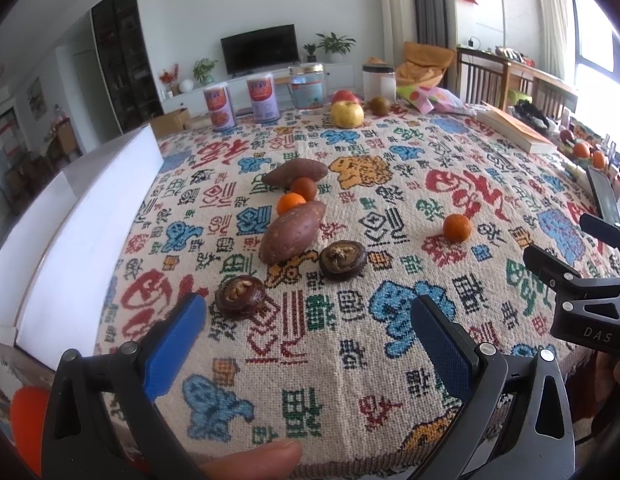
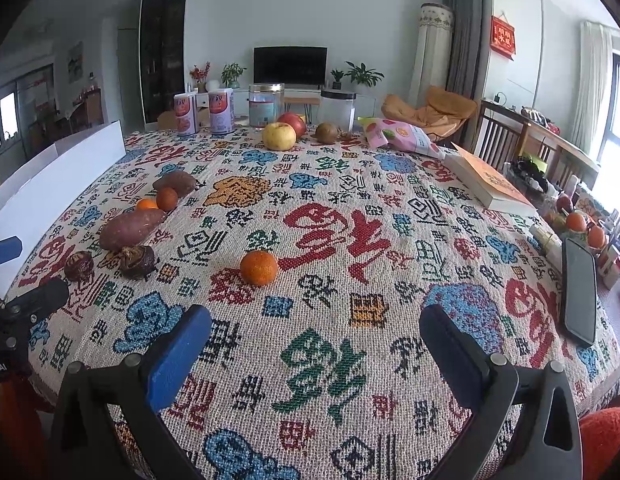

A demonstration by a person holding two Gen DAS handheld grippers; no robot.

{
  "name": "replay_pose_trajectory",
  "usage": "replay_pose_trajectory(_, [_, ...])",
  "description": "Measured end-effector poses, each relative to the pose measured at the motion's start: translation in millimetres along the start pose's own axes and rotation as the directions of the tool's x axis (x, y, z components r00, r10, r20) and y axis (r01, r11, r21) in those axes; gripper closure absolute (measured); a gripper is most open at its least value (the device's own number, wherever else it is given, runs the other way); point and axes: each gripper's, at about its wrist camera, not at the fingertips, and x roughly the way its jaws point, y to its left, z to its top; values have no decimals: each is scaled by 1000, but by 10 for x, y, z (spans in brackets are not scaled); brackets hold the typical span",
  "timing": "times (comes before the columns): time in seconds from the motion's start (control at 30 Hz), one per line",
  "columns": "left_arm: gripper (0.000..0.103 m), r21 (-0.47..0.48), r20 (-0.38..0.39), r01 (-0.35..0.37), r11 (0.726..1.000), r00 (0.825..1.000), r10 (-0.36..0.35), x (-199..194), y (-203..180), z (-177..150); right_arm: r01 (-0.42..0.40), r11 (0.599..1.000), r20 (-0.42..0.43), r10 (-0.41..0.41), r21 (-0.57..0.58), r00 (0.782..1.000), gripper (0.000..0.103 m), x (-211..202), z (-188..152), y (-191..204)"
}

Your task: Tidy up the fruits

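On the patterned tablecloth lie two sweet potatoes [image 1: 291,231] [image 1: 296,171], two small oranges [image 1: 291,203] [image 1: 303,188] between them, and two dark dried fruits [image 1: 240,297] [image 1: 343,260]. A lone orange [image 2: 259,267] sits mid-table. A yellow apple [image 2: 279,136], a red apple [image 2: 293,121] and a brown fruit [image 2: 326,133] lie at the far edge. My left gripper [image 1: 306,312] is open and empty, just short of the nearer dried fruit. My right gripper [image 2: 316,320] is open and empty, short of the lone orange.
A white box [image 1: 70,248] stands along the table's left edge. Two cans [image 1: 220,108], a jar [image 1: 306,86] and a white container [image 1: 379,80] stand at the back. A snack bag [image 2: 402,138], a book [image 2: 490,184] and a phone [image 2: 579,288] lie at the right.
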Motion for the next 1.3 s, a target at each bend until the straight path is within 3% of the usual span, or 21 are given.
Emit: replay_pose_trajectory(1.3, [1, 9, 0, 0, 1000, 1000, 0, -16, -41, -21, -8, 1000, 8, 8, 3, 1000, 0, -6, 7, 4])
